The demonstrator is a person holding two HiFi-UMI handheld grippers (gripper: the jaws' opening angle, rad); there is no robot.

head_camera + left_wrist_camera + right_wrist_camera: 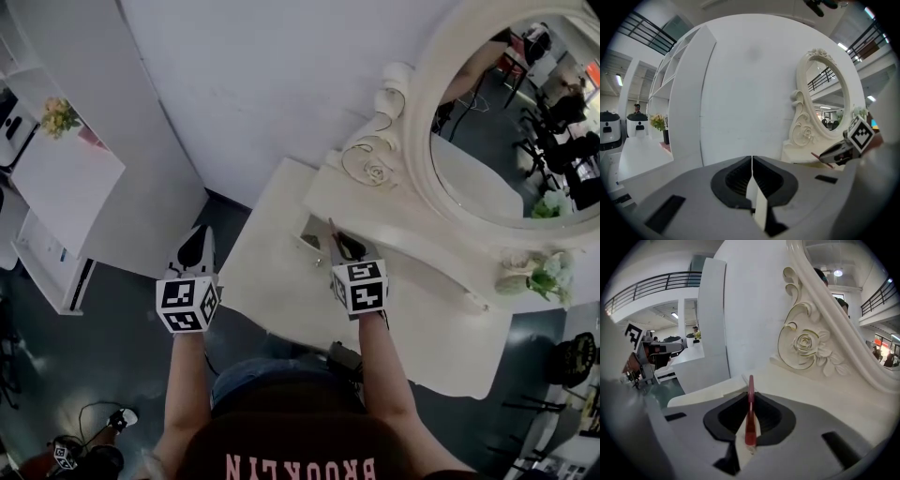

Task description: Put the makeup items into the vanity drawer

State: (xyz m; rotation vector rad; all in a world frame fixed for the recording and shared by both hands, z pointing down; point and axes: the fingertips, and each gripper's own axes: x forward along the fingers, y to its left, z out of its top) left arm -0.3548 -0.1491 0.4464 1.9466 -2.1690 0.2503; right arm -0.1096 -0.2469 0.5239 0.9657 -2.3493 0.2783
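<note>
Red makeup pencil (750, 416) sits pinched between the jaws of the right gripper (750, 397), its free end pointing forward over the vanity top (272, 281). Left gripper (752, 164) jaws are pressed together, empty. Hold the pinch firm and the pencil level. No view shows the drawer clearly, so locate it before lowering.

Mirror (511, 112) upright at far right of counter (272, 281). Flower bunch (546, 272) on counter's right end, below mirror. Right gripper (343, 242) over counter middle, makeup pencil (750, 413) between fingers. Left gripper (196, 236) left of counter, over floor. Shelf unit (61, 178) far left.
</note>
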